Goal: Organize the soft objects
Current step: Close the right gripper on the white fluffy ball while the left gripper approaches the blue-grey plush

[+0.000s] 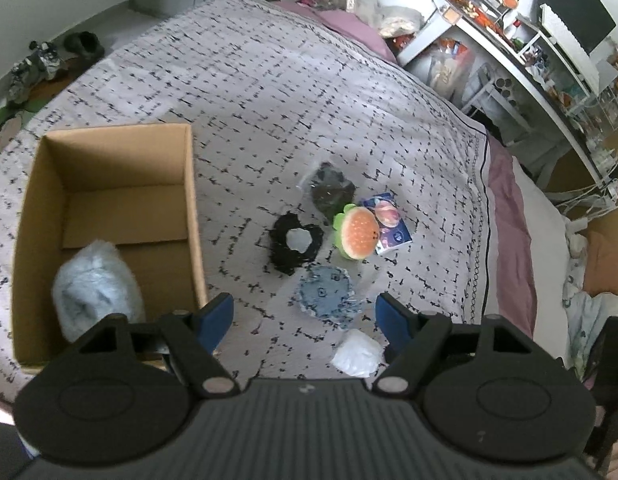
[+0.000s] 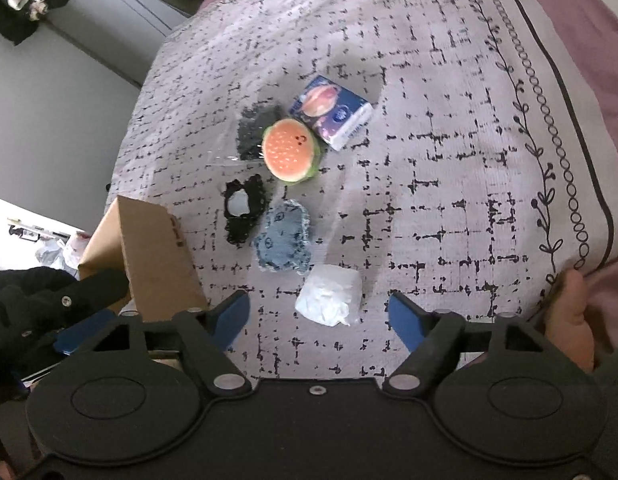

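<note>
A: We confirm gripper states first. The left gripper (image 1: 305,316) stands spread with nothing between its pads, above the blue denim scrunchie (image 1: 327,290). The right gripper (image 2: 319,316) is also spread, with the white crumpled wad (image 2: 331,294) between its fingers but not pressed.

B: Where do the items lie?

A: On the patterned bedspread (image 1: 269,100), to the right of the cardboard box (image 1: 109,160) as the left wrist view shows it. The box already holds one fluffy pale-blue item (image 1: 95,284). The black scrunchie (image 1: 295,242), burger plush (image 1: 359,232) and tissue pack (image 1: 389,218) lie close together farther up the bedspread.

B: How do we expect the wad to handle?

A: We judge it light, compressible and likely slick if it is wrapped. We take it across its middle, closing well into the bulk so it does not slip out.
</note>
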`<action>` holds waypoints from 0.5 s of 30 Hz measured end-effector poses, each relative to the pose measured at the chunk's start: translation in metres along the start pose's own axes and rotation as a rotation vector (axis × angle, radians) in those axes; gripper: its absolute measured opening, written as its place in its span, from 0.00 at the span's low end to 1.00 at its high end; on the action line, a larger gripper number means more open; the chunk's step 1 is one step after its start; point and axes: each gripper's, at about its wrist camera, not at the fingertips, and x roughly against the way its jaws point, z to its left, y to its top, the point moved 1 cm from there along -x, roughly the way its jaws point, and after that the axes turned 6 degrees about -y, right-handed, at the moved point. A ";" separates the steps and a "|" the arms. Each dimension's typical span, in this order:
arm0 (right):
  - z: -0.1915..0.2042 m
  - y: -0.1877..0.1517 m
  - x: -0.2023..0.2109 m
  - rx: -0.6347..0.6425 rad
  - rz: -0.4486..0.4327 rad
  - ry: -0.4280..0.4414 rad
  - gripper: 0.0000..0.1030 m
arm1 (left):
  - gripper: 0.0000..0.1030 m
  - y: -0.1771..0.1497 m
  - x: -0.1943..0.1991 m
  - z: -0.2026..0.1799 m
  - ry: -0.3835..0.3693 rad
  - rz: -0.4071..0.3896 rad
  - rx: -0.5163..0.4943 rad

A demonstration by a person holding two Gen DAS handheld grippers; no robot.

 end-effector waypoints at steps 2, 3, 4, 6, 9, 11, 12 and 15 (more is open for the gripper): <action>0.000 0.002 -0.006 -0.004 0.014 -0.001 0.70 | 0.72 0.002 -0.006 -0.001 -0.003 0.008 0.001; 0.000 0.003 -0.009 -0.006 0.020 0.004 0.70 | 0.72 0.004 -0.009 -0.001 -0.004 0.013 0.000; 0.000 0.003 -0.013 -0.007 0.025 0.010 0.70 | 0.72 0.005 -0.012 -0.001 -0.006 0.017 0.000; -0.001 0.005 -0.018 -0.008 0.036 0.006 0.69 | 0.71 0.007 -0.016 -0.001 -0.012 0.020 0.002; -0.002 0.006 -0.027 -0.013 0.053 0.000 0.68 | 0.69 0.011 -0.024 -0.002 -0.019 0.032 0.003; -0.002 0.008 -0.033 -0.016 0.067 -0.002 0.68 | 0.67 0.013 -0.030 -0.003 -0.022 0.044 -0.004; -0.002 0.008 -0.037 -0.018 0.078 -0.002 0.68 | 0.67 0.015 -0.034 -0.003 -0.026 0.051 -0.005; -0.002 0.009 -0.049 -0.016 0.105 -0.007 0.68 | 0.65 0.017 -0.046 -0.006 -0.036 0.071 -0.008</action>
